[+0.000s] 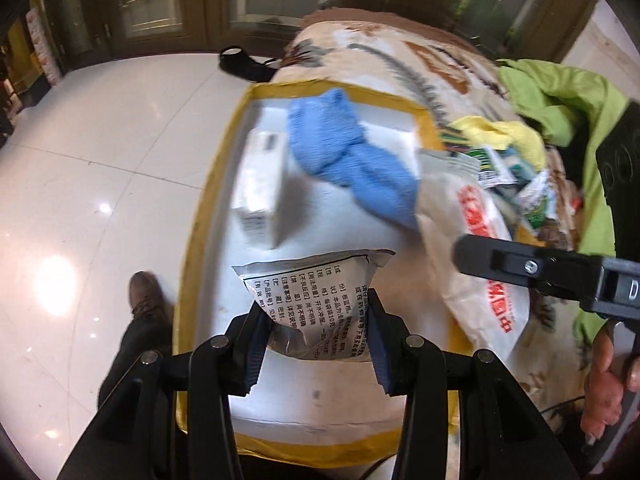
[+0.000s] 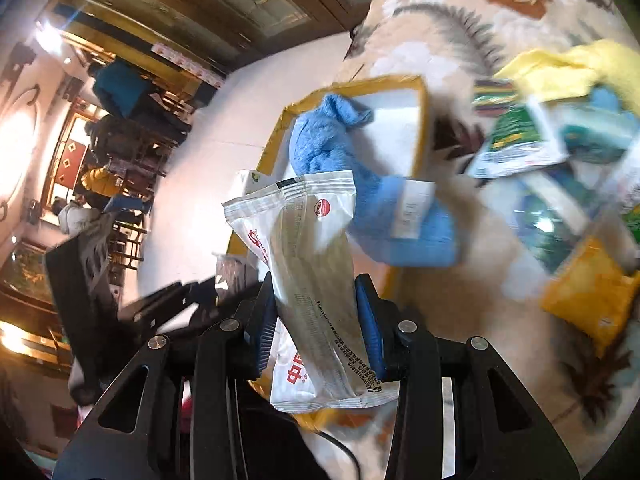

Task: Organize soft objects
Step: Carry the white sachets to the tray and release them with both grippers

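Across the floral blanket [image 1: 400,64] that covers the surface, I see everything laid out, and I work down from it by size. Its far right corner carries a lime-green garment [image 1: 580,92]. Against the blanket's left edge, above the white tiled floor [image 1: 100,160], sits a yellow-rimmed box [image 1: 224,152] with a white inside.

Over the box's far right rim lies a blue knitted cloth [image 1: 348,160], half inside and half trailing onto a large paper bag with red print [image 1: 476,248]. A white carton [image 1: 260,192] stands against the box's left wall. Toward the blanket's right edge I make out a yellow cloth [image 2: 560,68] and a loose heap of small sachets [image 2: 520,148], with a yellow packet [image 2: 588,288] nearer me; motion blur hides their print.

My left gripper [image 1: 316,320] hangs over the near end of the box, its blue pads pinching a silver sachet with black print [image 1: 312,280] by the lower end. My right gripper [image 2: 316,320] is likewise clamped, on a long white packet with a red round mark [image 2: 304,260], gripped at mid-length and tilted over the box's near right rim. A hand [image 1: 604,392] shows on the right handle.
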`<state>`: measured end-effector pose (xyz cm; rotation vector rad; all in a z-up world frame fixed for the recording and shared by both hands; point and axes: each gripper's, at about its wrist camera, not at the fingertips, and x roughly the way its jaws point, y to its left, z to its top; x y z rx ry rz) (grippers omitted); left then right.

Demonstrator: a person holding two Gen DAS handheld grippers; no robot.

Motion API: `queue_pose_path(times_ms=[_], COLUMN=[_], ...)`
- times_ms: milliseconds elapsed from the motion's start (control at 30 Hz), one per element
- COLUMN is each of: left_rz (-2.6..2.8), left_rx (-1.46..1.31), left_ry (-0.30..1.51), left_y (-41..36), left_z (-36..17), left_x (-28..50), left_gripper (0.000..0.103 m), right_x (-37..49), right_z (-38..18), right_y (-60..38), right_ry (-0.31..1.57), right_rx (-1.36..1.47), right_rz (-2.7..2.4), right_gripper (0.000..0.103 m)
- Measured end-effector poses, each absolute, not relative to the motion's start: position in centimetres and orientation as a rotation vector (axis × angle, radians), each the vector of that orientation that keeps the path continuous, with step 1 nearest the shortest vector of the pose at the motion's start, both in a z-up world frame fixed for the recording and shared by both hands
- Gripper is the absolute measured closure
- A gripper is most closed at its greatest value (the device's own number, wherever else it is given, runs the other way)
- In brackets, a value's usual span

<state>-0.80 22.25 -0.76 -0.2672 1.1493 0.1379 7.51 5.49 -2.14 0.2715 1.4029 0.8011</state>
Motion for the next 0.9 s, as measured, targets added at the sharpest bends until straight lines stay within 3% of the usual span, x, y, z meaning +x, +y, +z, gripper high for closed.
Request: queue_pose_path(times_ms=[133,267,400,500,900], left_rz=[0.172,0.226,0.231,0.233,0.244], left_rx=[-0.251,-0.231,-0.244,-0.260,-0.257], left_ry=[1.158,1.159,1.185,1.193,1.173], left_y=[23.0,23.3,23.7,23.8,23.7], left_z=[-1.6,-2.3,-3.0,-3.2,-2.0], left_x=[-0.8,-0.8,-0.6,-0.6,-1.4], left_gripper=[0.058,0.047,0.045,0.042,0.041], right_x=[7.7,7.8,7.7,7.6,7.4], right_z=[-3.8,-5.0,-5.8,-5.3,-4.9], right_y=[8.8,10.7,11.4,11.5,11.2], right_ry=[1.434,1.435,1.427,1.422,1.420], right_rx=[0.237,0.180,0.154,0.159,0.049], right_rz=[0.762,0.688,0.671,0.692,0.683], right_gripper=[0.066,0.066,0.065,0.058,0.058])
